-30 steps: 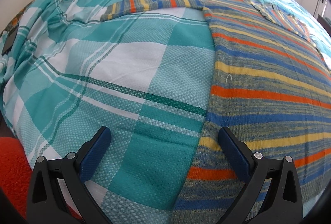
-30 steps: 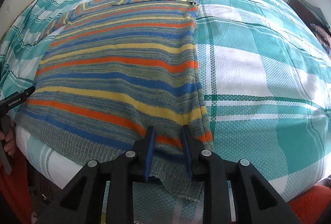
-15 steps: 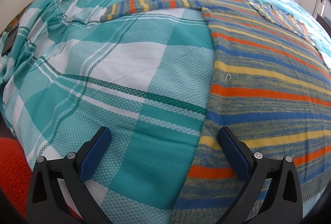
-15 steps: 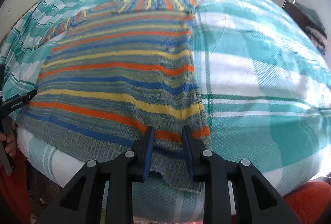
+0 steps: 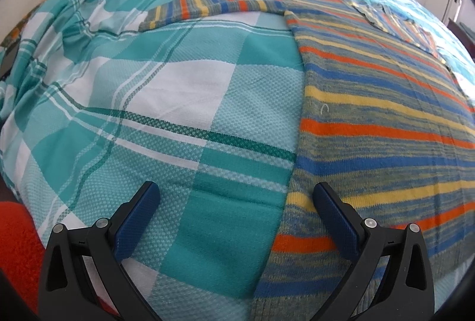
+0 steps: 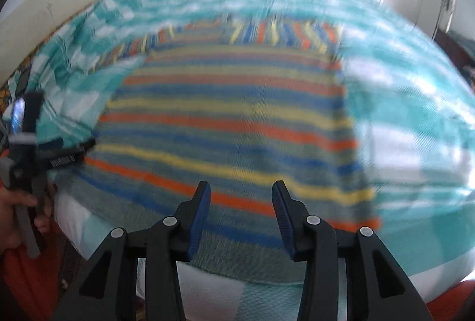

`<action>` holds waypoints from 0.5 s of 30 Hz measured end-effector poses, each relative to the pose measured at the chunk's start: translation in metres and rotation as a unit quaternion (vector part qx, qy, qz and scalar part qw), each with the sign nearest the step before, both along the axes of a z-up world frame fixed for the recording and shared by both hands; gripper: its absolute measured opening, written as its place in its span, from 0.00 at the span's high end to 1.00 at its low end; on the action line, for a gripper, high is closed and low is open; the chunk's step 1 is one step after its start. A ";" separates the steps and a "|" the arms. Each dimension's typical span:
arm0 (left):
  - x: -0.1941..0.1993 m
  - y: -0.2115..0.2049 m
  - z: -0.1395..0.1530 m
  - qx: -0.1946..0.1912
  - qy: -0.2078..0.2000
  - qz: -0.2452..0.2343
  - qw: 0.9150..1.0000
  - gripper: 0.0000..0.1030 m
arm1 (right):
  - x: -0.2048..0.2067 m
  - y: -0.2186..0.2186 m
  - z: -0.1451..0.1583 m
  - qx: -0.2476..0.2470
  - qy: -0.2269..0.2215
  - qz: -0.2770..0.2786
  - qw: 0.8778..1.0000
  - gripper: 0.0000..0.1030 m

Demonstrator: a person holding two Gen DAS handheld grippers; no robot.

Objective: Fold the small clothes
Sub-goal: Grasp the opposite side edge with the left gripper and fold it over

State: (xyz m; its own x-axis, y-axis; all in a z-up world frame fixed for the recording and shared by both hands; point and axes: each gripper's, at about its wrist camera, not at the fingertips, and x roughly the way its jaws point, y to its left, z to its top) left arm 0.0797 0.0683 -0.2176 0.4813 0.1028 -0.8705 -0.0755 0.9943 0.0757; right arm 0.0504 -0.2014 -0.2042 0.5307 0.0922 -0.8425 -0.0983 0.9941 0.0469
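So the right gripper (image 6: 241, 190) is over the near hem of the striped sweater (image 6: 231, 119), jaws partway apart and opening, and nothing's pinched between the blue pads, the knit is just lying under them. That view is pretty blurry though. The left gripper (image 5: 236, 196) is spread wide and holding nothing, sitting at the sweater's left side edge: its right finger (image 5: 335, 220) is over the stripes, its left finger (image 5: 136, 214) over the teal plaid bedspread (image 5: 166, 101). The sweater itself lies flat on the bed with the hem nearest both grippers, one sleeve (image 5: 207, 5) stretched out to the left at the far end and the other folded in across the top.
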 end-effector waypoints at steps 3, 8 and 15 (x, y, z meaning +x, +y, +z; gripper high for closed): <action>-0.005 0.007 0.023 -0.030 -0.002 0.003 1.000 0.01 | -0.002 -0.002 -0.018 0.002 0.020 0.002 1.000 0.56; 0.023 0.043 0.074 -0.130 -0.057 -0.021 0.990 0.01 | -0.001 -0.007 -0.020 0.026 0.024 -0.004 0.999 0.52; 0.165 0.144 0.066 -0.164 -0.036 0.073 0.983 0.02 | 0.003 -0.006 -0.023 0.030 0.028 0.004 0.999 0.44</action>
